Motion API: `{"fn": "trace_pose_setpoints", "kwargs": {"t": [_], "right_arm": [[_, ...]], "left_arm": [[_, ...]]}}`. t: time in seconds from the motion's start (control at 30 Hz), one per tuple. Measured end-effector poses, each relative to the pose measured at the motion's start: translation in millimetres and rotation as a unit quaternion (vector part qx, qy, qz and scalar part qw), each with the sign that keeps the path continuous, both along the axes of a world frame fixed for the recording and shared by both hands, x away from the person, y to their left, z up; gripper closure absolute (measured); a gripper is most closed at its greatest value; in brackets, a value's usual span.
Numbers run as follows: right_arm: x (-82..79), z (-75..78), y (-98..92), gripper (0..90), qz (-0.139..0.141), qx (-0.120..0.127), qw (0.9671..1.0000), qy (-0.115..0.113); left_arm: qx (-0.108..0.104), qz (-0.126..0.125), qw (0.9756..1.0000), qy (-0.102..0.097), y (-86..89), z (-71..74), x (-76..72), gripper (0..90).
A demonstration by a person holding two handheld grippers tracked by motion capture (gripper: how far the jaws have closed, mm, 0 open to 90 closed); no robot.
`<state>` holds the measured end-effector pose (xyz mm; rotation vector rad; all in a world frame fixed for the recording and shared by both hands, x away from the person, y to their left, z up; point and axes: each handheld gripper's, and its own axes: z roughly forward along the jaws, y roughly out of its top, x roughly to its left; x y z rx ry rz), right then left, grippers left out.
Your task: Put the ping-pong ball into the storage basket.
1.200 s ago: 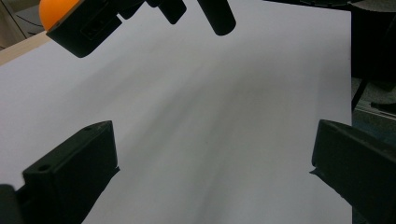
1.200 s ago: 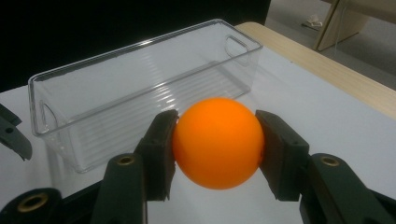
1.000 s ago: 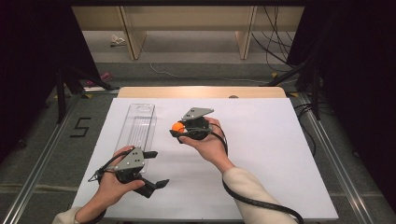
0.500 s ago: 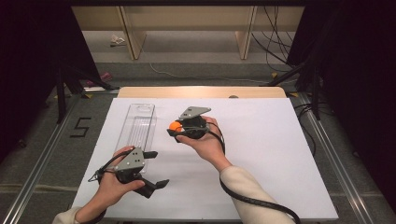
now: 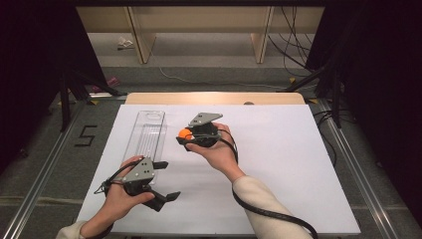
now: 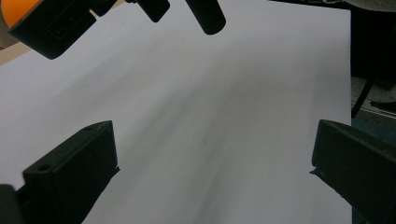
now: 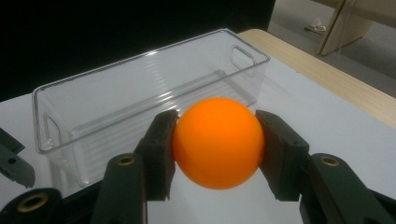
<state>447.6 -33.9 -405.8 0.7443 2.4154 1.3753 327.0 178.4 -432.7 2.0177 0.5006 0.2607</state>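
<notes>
High view, entry one: my right gripper [image 5: 185, 138] sits mid-table above the white table cover [image 5: 278, 164], jaws clenched on an orange ball [image 5: 184, 133]. The ball is off the surface, carried at the gripper's tip, which points toward the left of this view.

Entry two, the relation that matters: the clear plastic bin [image 5: 147, 134] lies just beside the ball, on the side the jaws already face. Its long axis runs away from me, near end by my left gripper [image 5: 161, 181], far end toward the wooden table edge [image 5: 214, 98]. In the right gripper view the ball [image 7: 218, 142] hangs short of the bin's near long wall [image 7: 140, 112], not yet over the opening. I judge the coming move to be a short carry across that wall, then a release; the right hand is plainly the nearer one and the one loaded.

Entry three, left gripper: resting low near the table's front, jaws spread wide with only bare cover between them in the left gripper view, grasping nothing.

Entry four, materials. Ball: smooth, matte, evenly round, likely light and prone to bounce or roll. Bin: rigid, transparent, rectangular, ribbed floor, a cut-out handle [image 7: 243, 57] in each end wall. Jaw pads [image 7: 161, 154]: black, flat-faced, pressing the ball at opposite sides. Cover: plain, white, smooth sheet.
</notes>
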Motion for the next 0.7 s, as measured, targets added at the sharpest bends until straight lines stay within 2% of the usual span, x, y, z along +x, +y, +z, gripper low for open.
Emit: {"fn": "trace_pose_setpoints", "kwargs": {"t": [0.7], "right_arm": [[2.0,3.2,9.2,51.6,0.007,-0.002,1.0000,-0.003]], "left_arm": [[0.000,0.000,1.0000,0.000,-0.2,0.0,-0.1,0.0]]}}
